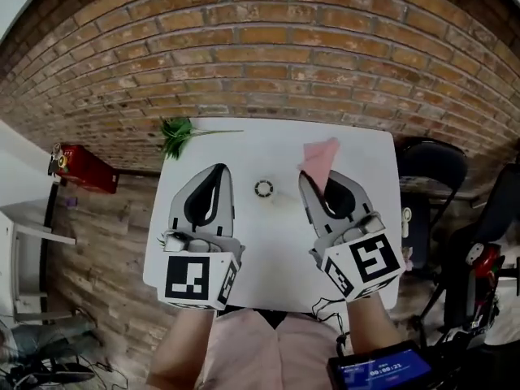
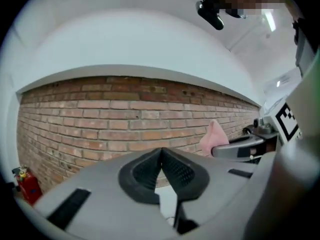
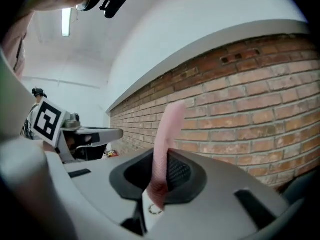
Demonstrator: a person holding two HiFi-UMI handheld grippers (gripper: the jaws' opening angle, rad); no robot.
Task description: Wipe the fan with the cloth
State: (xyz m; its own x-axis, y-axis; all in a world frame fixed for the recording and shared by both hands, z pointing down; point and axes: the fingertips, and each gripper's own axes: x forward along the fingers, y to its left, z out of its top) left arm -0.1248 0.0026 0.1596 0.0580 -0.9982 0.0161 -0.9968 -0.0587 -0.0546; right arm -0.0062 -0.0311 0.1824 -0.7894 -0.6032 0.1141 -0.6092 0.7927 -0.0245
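While upright, cloth (image 3: 169, 126) in right tongs (image 3: 162, 156)

table (image 1: 366, 149): white | on it — green sprig (image 1: 177, 134) at far-left corner | small round fan (image 1: 263, 188) mid-table

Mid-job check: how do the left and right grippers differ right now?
The left gripper is shut with nothing between its pads; the right gripper is clamped on the pink cloth, which stands up out of its jaws. In the head view the left gripper points almost straight at the brick wall, while the right gripper angles inward. Both are held over the white table.
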